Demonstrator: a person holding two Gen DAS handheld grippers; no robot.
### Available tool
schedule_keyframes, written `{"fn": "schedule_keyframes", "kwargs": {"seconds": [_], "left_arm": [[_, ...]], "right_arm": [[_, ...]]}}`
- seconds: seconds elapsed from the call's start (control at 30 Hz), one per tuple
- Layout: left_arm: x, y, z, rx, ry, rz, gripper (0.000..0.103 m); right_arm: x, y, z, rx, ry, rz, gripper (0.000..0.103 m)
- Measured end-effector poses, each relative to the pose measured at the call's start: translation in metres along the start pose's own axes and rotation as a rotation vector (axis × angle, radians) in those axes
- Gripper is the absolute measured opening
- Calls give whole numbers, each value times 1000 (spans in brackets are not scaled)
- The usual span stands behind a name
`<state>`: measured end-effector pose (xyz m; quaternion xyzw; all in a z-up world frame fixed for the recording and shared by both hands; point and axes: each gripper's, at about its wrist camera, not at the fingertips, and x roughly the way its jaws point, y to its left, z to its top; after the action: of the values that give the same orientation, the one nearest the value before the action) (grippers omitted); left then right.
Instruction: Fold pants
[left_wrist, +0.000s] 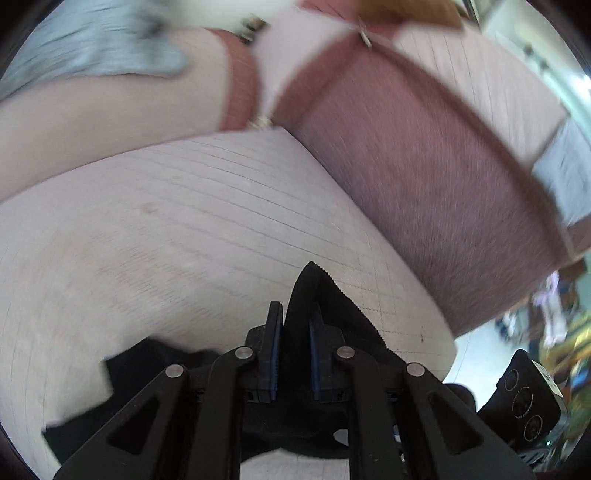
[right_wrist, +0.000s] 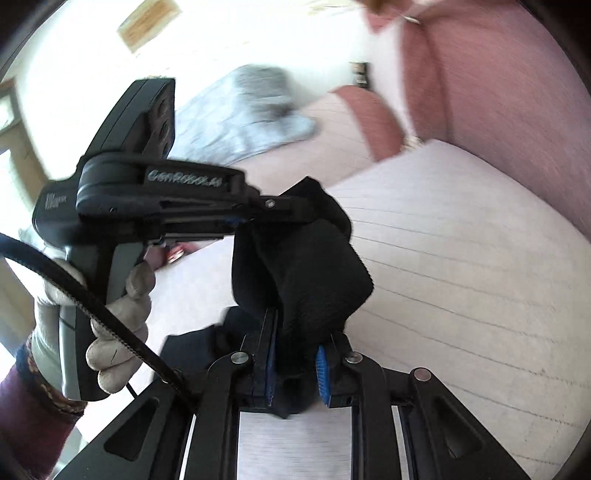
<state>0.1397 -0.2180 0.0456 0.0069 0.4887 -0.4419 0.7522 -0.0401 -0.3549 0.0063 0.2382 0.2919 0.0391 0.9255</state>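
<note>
The black pants (left_wrist: 328, 295) are lifted off the pale striped cushion (left_wrist: 166, 221), held by both grippers. In the left wrist view my left gripper (left_wrist: 295, 332) is shut on a fold of the black fabric, whose zigzag edge rises above the blue pads. More cloth hangs below to the left. In the right wrist view my right gripper (right_wrist: 297, 354) is shut on a thick bunch of the pants (right_wrist: 314, 273). The left gripper (right_wrist: 284, 206) comes in from the left just beyond it, clamped on the same cloth. A gloved hand (right_wrist: 122, 314) holds its handle.
The pink padded backrest (left_wrist: 424, 177) runs along the cushion's far side. A crumpled grey-blue cloth (right_wrist: 243, 110) lies further back on the seat. The cushion's edge drops off at the right in the left wrist view, beside the body of the right gripper (left_wrist: 524, 398).
</note>
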Motion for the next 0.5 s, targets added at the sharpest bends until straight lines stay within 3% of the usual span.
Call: {"fn": "schedule_keyframes", "kwargs": {"seconds": [0.23,0.5], "left_arm": [[-64,115,-66,-298,-146,-54,12],[-72,186,-123,-470,-207,-72,13]], "right_arm": [[51,91,-16,-193,127,76,16],[115,149,-52,-336,273,59,16]]}}
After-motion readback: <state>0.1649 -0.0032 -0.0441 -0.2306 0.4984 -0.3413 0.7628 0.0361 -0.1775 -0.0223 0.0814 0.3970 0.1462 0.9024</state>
